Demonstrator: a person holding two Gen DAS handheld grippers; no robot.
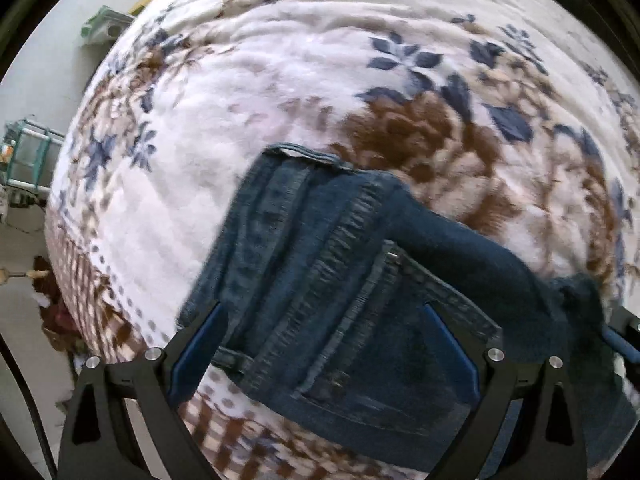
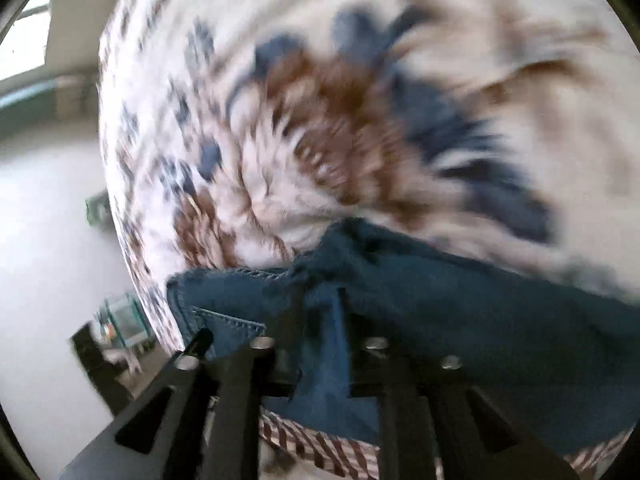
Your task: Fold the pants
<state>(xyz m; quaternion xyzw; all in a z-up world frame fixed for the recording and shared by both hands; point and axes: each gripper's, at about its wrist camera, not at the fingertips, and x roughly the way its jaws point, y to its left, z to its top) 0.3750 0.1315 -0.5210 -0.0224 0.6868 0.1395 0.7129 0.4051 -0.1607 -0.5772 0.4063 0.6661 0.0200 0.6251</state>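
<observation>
Dark blue jeans (image 1: 304, 264) lie folded on a floral blanket (image 1: 280, 80), a back pocket and seams facing up. My left gripper (image 1: 326, 320) points straight down over them and is open wide, one blue-padded finger at each side of the folded stack. At the jeans' right end the tip of the other gripper (image 1: 620, 340) shows. The right wrist view is blurred. There my right gripper (image 2: 320, 296) stands over the jeans (image 2: 460, 320) with a narrow gap between its fingers. A bunched fold of denim sits just past the tips, and I see nothing pinched.
The blanket (image 2: 360, 80) covers a bed whose edge curves down the left side. Beyond it is pale floor with a green-framed rack (image 1: 28, 152) and a green box (image 1: 104, 28). A checked brown border runs along the blanket's near edge.
</observation>
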